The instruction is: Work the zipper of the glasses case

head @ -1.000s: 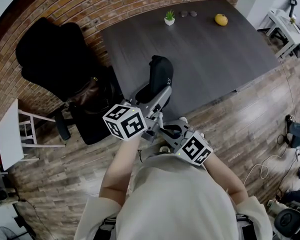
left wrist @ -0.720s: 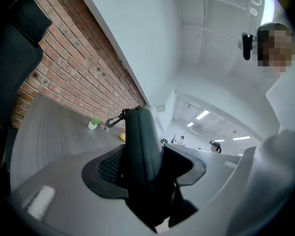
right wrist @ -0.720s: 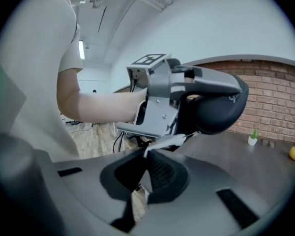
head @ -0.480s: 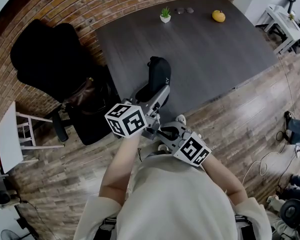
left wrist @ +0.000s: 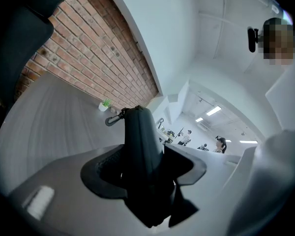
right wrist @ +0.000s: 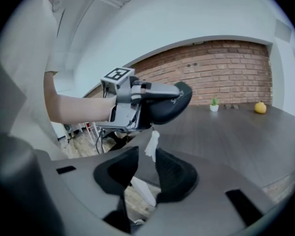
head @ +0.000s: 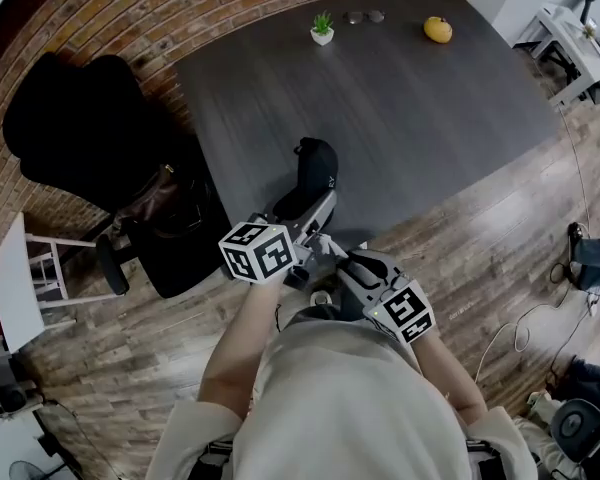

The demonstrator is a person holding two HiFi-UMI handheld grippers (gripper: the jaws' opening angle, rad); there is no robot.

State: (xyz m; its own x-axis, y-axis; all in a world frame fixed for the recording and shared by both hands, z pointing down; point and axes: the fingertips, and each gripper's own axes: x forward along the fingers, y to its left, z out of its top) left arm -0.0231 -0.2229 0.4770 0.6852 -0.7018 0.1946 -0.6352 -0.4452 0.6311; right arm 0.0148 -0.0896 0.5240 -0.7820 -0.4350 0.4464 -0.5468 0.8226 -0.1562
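Clamps the glasses case (left wrist: pixel 142 141) in the left fingers (left wrist: pixel 101 173), opens the right fingers (right wrist: pixel 174 173) around the zipper tab (right wrist: pixel 152 144). Probably calls for re-pinching it.

"What's the left gripper (head: pixel 318 208) doing?"

"It's held out in front of the chest. Its jaws squeeze the black glasses case (head: pixel 317 168)."

"And the right gripper (head: pixel 330 251)?"

"It's just beside the left one and points at it. Its jaws are opening. The white zipper tag (right wrist: pixel 152 144) hangs in the gap, not pinched."

"The arms?"

"The left forearm (head: pixel 235 343) and right forearm (head: pixel 448 368) are bare and bent inward."
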